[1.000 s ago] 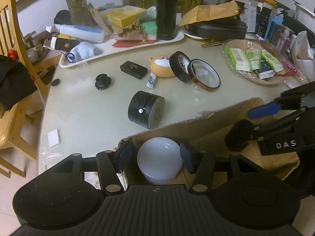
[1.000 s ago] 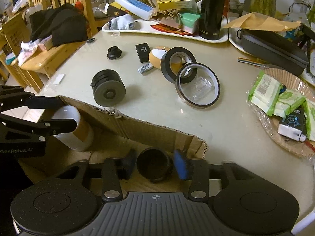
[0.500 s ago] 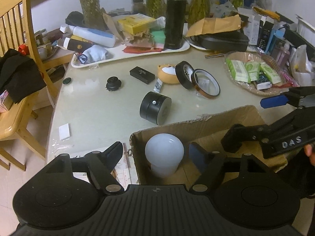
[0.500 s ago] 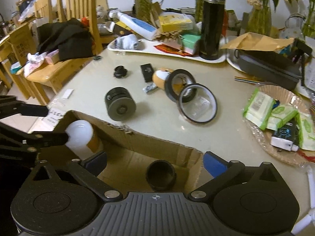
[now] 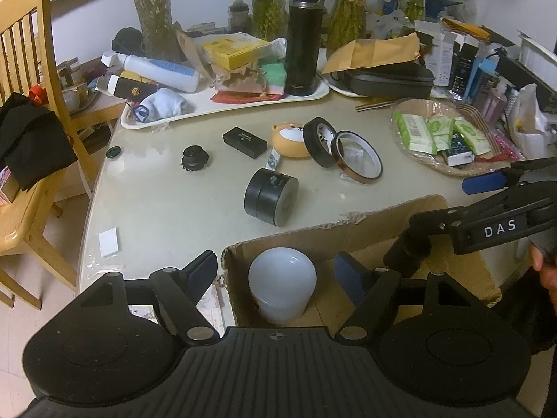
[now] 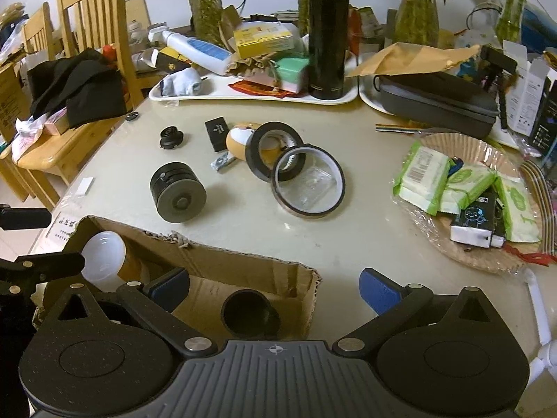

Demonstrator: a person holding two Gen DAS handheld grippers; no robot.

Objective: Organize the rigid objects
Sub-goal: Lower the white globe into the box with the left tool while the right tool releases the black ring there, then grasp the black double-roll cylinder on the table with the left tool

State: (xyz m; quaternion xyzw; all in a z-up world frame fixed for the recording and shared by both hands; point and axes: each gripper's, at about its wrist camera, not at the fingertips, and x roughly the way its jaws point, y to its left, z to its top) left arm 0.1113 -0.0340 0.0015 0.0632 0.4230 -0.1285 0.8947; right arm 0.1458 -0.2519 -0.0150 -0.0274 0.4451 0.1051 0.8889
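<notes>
Beige and glossy, the worktop carries everything we see, its far side crowded with a white tray and a tall black flask. Nearest us, at its edge, sits the torn cardboard box. Inside the box we find a white domed jar at one end and a small black cup at the other. Our left tongs have just been opening; the jar sits between the blue pads with a clear gap on each side, so nothing is gripped. Our right tongs have likewise just spread to their widest, the cup standing free below them. Out on the worktop lie a black cylinder on its side, a black tape roll leaning against an amber tape ring, a flat black case and a small black knob.
</notes>
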